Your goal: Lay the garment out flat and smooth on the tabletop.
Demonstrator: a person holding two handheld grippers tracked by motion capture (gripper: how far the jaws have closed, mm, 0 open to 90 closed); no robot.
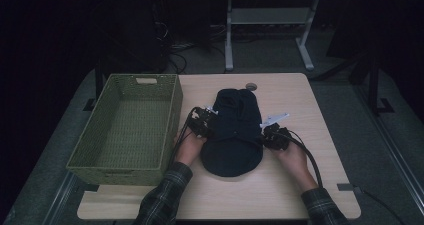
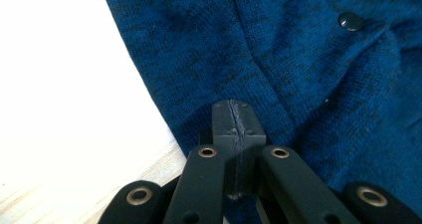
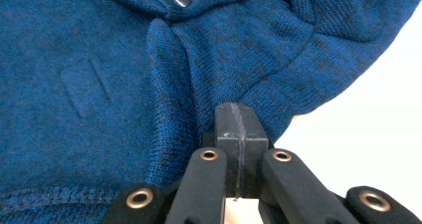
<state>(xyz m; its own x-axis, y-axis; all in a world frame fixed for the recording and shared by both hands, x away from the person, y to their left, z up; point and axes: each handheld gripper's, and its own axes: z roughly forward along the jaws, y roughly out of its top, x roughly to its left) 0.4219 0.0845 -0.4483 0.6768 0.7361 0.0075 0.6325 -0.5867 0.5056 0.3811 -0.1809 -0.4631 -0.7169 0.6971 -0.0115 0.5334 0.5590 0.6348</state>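
Hand-held grippers (image 1: 202, 122) (image 1: 274, 133) flank — pinch — blue garment (image 1: 234, 132).

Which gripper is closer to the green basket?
Left. The left gripper sits at the blue garment's edge right beside the basket; the right gripper is at the garment's far edge, away from the basket.

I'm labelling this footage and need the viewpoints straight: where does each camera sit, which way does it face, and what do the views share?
High view: fixed above the person's side, looking forward and down on the table, green basket and blue knit garment; forearms and both hands show.
Left gripper view: rides the left gripper, looking along its shut jaws at the garment's edge.
Right gripper view: rides the right gripper, jaws shut, at the garment's other edge.
Shared: the garment and pale tabletop; both gripper views catch a dark snap button.
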